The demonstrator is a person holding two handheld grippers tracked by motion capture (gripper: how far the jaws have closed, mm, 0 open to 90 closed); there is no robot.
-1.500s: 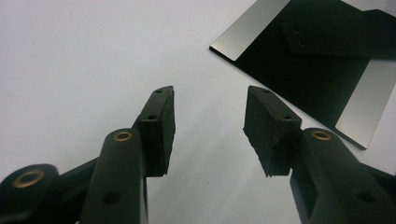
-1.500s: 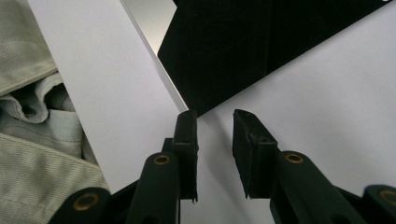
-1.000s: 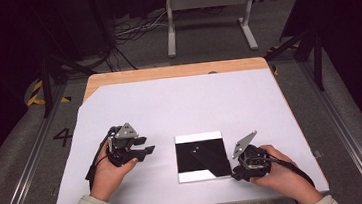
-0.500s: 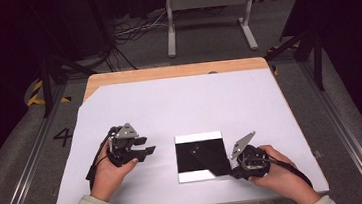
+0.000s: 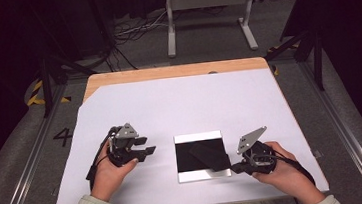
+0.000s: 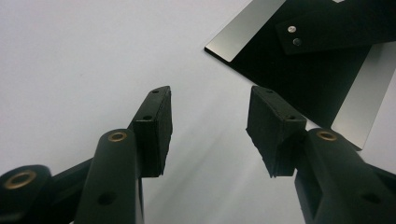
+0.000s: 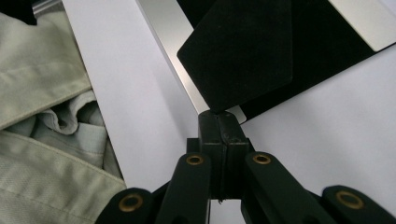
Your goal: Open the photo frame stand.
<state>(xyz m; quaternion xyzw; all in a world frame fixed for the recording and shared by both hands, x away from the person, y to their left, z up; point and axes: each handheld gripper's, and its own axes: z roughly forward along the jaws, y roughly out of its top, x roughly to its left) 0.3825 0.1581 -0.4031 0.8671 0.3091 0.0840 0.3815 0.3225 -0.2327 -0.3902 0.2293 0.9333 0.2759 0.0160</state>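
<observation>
A square tray (image 5: 203, 172) with a black middle and silver side strips lies on the white table (image 5: 194, 105). A black card (image 5: 209, 155) rests tilted on the tray. The right gripper (image 5: 236, 167), just right of the tray, has just closed its fingers on the card's near corner. The left gripper (image 5: 148, 150), left of the tray and apart from it, holds its fingers wide with nothing between them.
</observation>
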